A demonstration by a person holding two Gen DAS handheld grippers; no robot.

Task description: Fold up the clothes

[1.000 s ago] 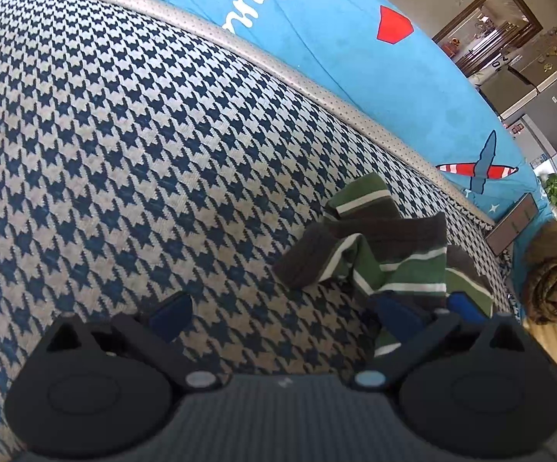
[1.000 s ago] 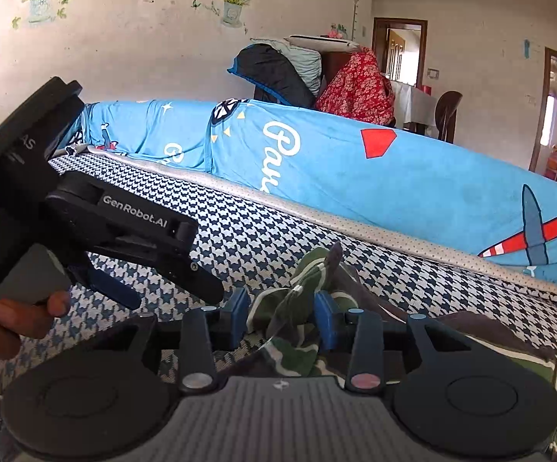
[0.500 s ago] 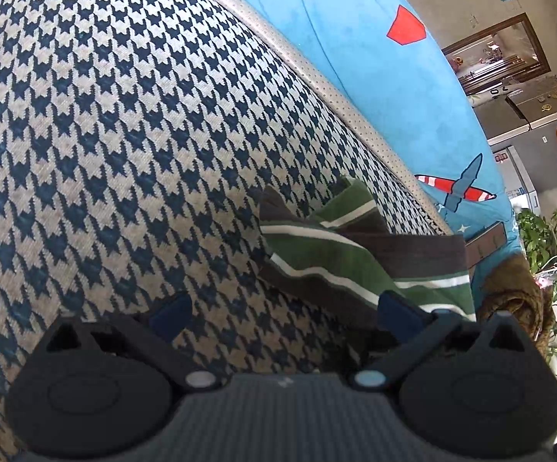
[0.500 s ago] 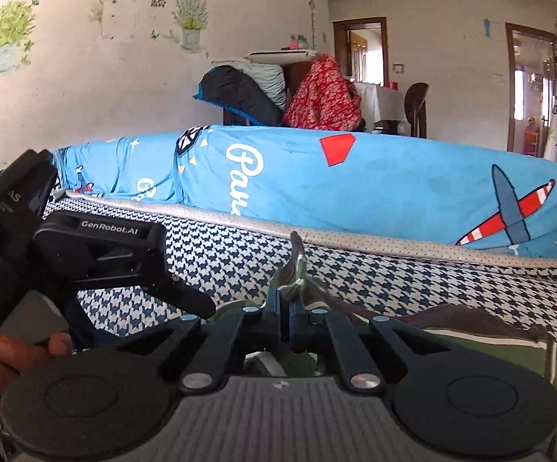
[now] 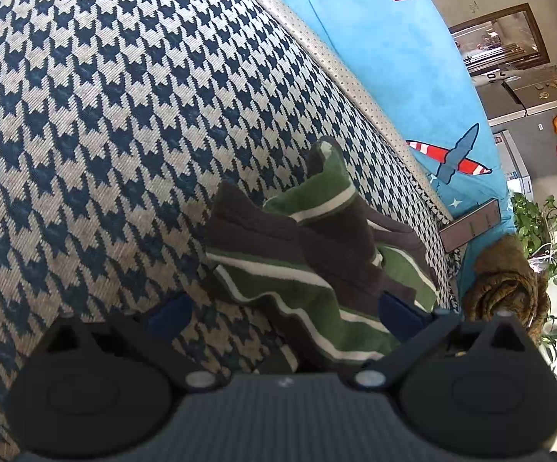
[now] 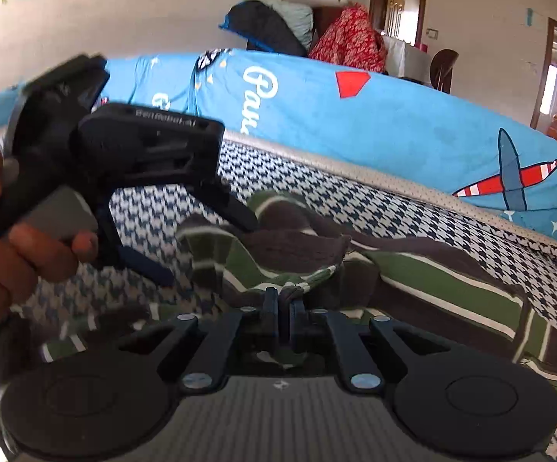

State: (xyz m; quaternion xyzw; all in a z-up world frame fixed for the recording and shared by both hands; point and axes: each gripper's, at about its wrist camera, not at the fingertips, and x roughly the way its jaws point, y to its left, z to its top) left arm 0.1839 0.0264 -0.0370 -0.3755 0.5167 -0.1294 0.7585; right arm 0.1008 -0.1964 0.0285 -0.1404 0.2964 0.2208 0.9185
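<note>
Right gripper point(image 6: 283, 308) pinching striped shirt point(image 6: 432, 281); left gripper point(image 5: 282, 312) spread wide, nothing held. Shirt crumpled on houndstooth sofa point(image 5: 105, 115): folding barely begun.

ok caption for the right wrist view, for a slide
Right tongs shut on a fold of the green and brown striped garment on the houndstooth cover, left tongs open alongside.

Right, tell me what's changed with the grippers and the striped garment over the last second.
The right hand-held gripper closed on a fold of the green and brown striped garment, which it now pinches. The left hand-held gripper moved in over the garment, so the cloth now lies between its open jaws, not gripped. The garment was pulled flatter. The houndstooth cover and blue sheet stayed put.
</note>
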